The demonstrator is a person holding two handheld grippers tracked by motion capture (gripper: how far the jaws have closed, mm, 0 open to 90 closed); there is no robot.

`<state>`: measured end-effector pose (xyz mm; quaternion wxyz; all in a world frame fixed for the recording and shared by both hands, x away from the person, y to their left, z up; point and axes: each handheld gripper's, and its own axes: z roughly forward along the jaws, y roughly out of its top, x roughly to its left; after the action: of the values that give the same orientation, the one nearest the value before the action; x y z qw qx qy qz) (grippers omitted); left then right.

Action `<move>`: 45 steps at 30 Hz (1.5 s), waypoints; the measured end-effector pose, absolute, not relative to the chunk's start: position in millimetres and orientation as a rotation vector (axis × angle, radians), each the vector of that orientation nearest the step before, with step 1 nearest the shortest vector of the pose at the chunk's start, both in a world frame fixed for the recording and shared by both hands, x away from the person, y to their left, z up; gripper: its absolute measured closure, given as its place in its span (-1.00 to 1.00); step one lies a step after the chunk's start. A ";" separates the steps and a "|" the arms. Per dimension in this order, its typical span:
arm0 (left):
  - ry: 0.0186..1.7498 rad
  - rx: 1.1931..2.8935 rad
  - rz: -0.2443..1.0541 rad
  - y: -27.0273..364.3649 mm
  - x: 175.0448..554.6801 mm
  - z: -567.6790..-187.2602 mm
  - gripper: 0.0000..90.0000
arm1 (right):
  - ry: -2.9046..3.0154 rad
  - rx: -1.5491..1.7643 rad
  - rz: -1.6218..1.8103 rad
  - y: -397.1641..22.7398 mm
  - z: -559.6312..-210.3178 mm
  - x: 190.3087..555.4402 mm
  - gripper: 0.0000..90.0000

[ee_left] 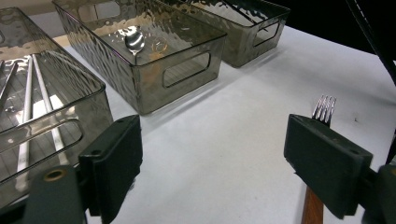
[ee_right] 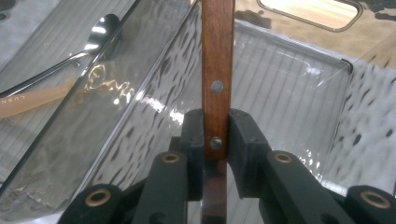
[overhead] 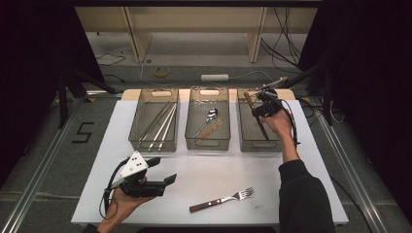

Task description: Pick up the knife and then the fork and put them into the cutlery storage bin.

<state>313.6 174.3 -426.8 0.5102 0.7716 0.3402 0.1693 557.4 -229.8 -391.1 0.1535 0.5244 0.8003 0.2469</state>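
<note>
My right gripper (overhead: 260, 110) hovers over the right bin (overhead: 261, 146), shut on a knife (overhead: 249, 101) with a wooden handle. In the right gripper view the pads of the right gripper (ee_right: 215, 126) clamp the riveted handle (ee_right: 217, 56) where it meets the blade, above the bin's ribbed floor (ee_right: 289, 79). A fork (overhead: 222, 199) with a wooden handle lies on the white table near the front edge. My left gripper (overhead: 165, 170) rests at the front left, open and holding nothing. Through the left gripper (ee_left: 212, 154) the fork's tines (ee_left: 324, 108) show behind the right-hand jaw.
Three clear bins stand in a row at the back of the white table (overhead: 204, 170). The left bin (overhead: 134, 133) holds chopsticks (overhead: 163, 121). The middle bin (overhead: 208, 144) holds a metal spoon (overhead: 212, 114) and a pale wooden utensil. Open table lies between the bins and the fork.
</note>
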 end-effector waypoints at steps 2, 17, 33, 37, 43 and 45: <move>0.820 1.859 0.406 174.5 313.7 -426.8 -0.58 | 2.295 1.506 0.705 -229.6 -391.1 557.7 0.72; 0.819 1.856 0.406 174.4 313.4 -426.6 -0.58 | 2.311 1.554 0.687 -228.3 -400.5 559.3 0.66; 0.821 1.859 0.410 174.7 313.5 -426.4 -0.58 | 2.415 1.353 0.839 -213.2 -377.9 537.5 -0.15; 0.822 1.860 0.412 174.7 313.4 -426.5 -0.58 | 2.453 1.253 0.891 -206.3 -366.6 521.0 -0.19; 0.829 1.856 0.410 175.1 313.4 -426.6 -0.58 | 2.537 1.079 0.938 -193.4 -356.5 491.0 -0.23; 0.831 1.855 0.410 175.2 313.4 -426.7 -0.58 | 2.560 1.034 0.933 -188.8 -355.8 480.5 -0.23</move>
<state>313.4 175.2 -426.7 0.5087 0.7701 0.3451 0.1702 480.5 -188.8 -355.8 0.1133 0.3525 0.8728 0.3180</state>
